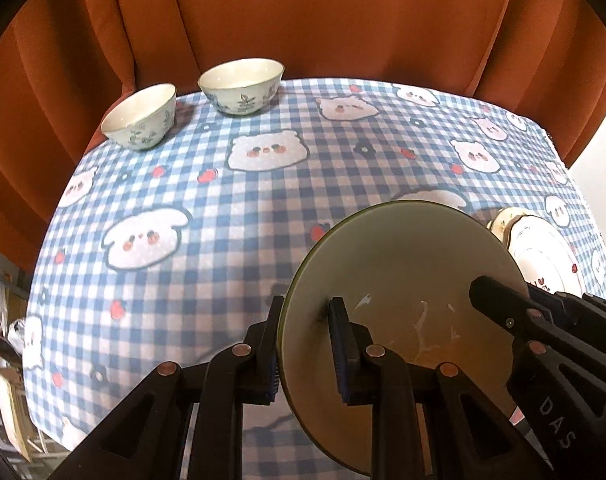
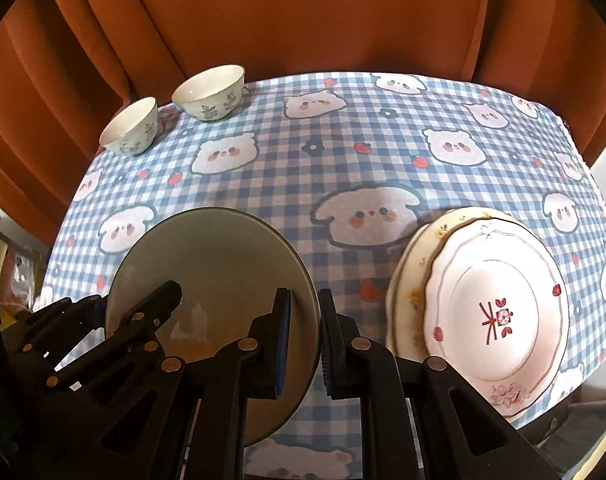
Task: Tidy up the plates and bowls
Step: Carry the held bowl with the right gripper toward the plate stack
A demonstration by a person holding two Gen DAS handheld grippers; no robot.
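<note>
A plain olive-rimmed plate is held between two hand-held grippers above a desk covered in blue checked cloth printed with cartoon animals. The left gripper clamps the plate's left rim, one finger under the plate and one on its upper face. The right gripper clamps the opposite rim in the same way, its fingers closed on the edge. The plate looks tilted and appears lifted clear of the cloth.

Just to the right of the right gripper's fingers lies a stack of plates: a white scalloped one with a red motif on top of a cream floral one. Far ahead of both sets of fingers and to their left, two small leaf-patterned bowls stand side by side, near the desk's far edge, before an orange curtain.

The step in hand appears to be carrying the plain plate to the stack. To do it well, both grips should probably keep even pressure, level the plate, centre it over the stack, lower it gently, and open only once it rests flat, since a thin rim hold could slip.
</note>
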